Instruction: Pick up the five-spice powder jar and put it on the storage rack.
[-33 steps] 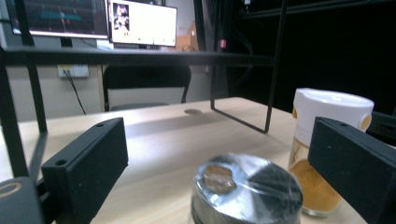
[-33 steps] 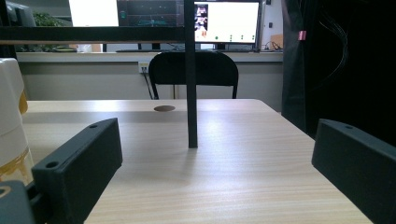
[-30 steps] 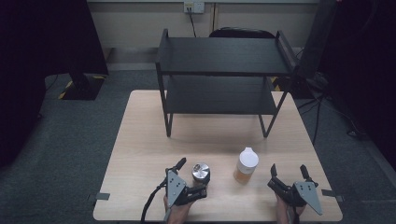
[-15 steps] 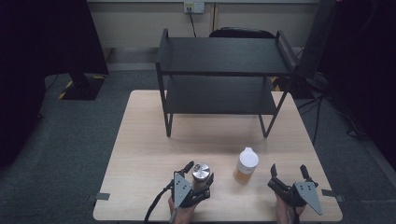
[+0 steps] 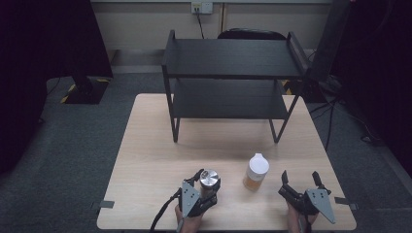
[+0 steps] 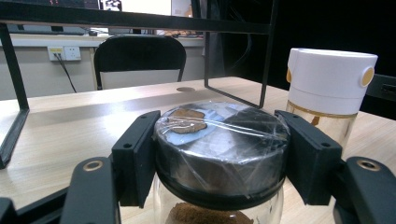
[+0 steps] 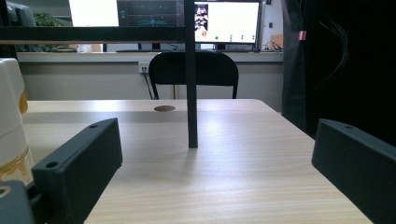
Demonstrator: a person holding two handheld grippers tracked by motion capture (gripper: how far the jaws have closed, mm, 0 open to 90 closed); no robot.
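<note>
High view gives us grey carpet around a pale wooden worktop (image 5: 145, 165), with a black two-tier shelf (image 5: 233, 58) standing across its upper centre and a black chair (image 5: 250, 34) behind it. Lower centre, our left tool (image 5: 205, 187) has its jaws closed on a silver-lidded jar (image 5: 210, 178) holding brown powder. Just right of it stands a white-capped bottle (image 5: 255, 172) of amber contents. At lower right, our right tool (image 5: 301, 180) rests wide apart, gripping nothing.
</note>
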